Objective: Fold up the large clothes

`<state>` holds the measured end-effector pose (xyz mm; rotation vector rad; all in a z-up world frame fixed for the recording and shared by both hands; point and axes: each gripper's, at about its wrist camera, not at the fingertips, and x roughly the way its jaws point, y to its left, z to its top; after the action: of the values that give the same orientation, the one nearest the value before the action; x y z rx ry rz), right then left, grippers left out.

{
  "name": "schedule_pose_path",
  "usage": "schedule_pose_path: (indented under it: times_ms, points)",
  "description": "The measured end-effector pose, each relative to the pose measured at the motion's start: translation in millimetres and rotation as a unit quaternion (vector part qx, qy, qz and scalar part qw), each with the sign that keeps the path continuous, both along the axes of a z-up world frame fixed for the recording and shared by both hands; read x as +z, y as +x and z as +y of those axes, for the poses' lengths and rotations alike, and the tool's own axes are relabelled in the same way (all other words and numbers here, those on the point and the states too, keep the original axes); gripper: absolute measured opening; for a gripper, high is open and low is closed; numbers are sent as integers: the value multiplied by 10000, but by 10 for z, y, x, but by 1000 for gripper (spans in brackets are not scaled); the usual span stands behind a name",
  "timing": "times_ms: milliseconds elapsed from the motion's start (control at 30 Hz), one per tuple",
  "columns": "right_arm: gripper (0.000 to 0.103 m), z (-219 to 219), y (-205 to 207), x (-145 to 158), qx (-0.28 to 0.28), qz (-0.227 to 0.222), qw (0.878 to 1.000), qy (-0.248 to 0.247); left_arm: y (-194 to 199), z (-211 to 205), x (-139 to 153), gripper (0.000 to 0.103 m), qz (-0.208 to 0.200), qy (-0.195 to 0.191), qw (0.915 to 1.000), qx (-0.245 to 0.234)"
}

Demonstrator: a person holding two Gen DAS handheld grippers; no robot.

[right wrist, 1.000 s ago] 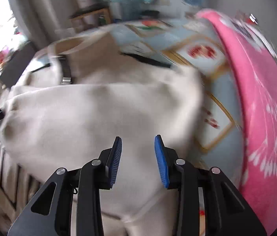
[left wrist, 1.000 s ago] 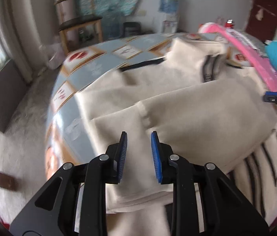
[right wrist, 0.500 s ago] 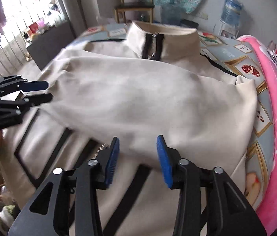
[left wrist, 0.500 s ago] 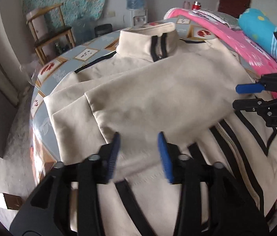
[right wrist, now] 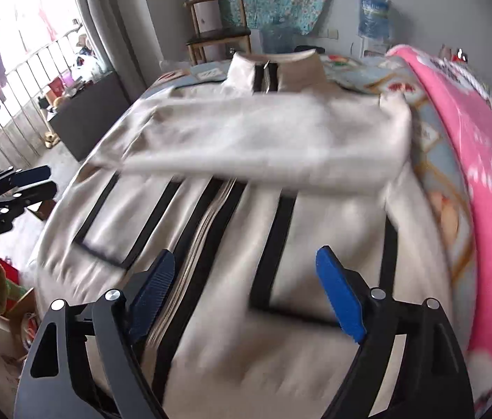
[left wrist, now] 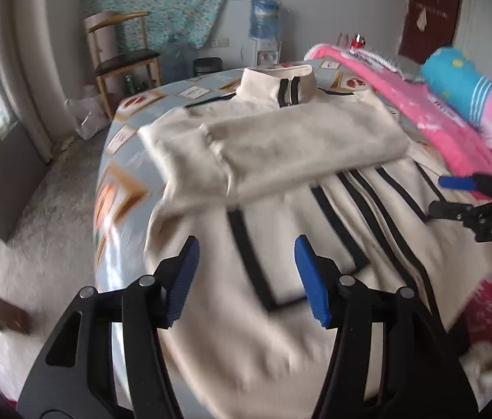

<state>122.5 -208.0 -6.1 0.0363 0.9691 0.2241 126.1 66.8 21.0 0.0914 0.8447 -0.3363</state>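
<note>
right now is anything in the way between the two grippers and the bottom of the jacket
Nothing visible is. The left gripper and right gripper are both open, right over the lower part of the cream jacket. Only the folded sleeves lie across it, further up near the collar, clear of the bottom.

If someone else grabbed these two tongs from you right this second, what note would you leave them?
Left tongs: open, holding nothing, over the jacket's lower front.
Right tongs: open, holding nothing, also over the lower front.
Jacket: cream with black stripes, lying front up on the patterned bed cover, collar at the far end.
Done: both sleeves are folded across the chest.
Left: likely take the near hem with both tongs and fold the body up toward the collar. The pink blanket lies along the right side.
</note>
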Motion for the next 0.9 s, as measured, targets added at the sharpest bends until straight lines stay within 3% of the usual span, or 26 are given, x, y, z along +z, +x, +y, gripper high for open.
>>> schedule_pose_path:
  times_ms: [133,300,500,600,667,767,900]
  points:
    - [82,110,-369,-208,-56,67,9999,-148,-562,306,-158,54,219,-299,9989,277]
    - [82,165,-531,-326,-38,88,9997,-230,-1017,631,-544,54,778,-902,9901,746]
    - [82,161,-505,-270,-43,26,9998,-182,-1046,841,-1041,54,1450,-2007,9625,1105]
    - [82,165,-567,-197,39,-74,10000,-20,-1025,843,-1174,51,1653,-2189,9551,1120]
    - [82,228,-650,-146,253,-176,9995,114,-1045,812,-1219,29,1764,-2220,9536,1015]
    - [82,420,-779,-86,779,-299,9962,257,-1083,779,-1220,11,1817,-2124,9553,966]
    - [82,820,-916,-42,1664,-405,9847,332,-1172,819,-1004,6,1708,-2346,9527,900]
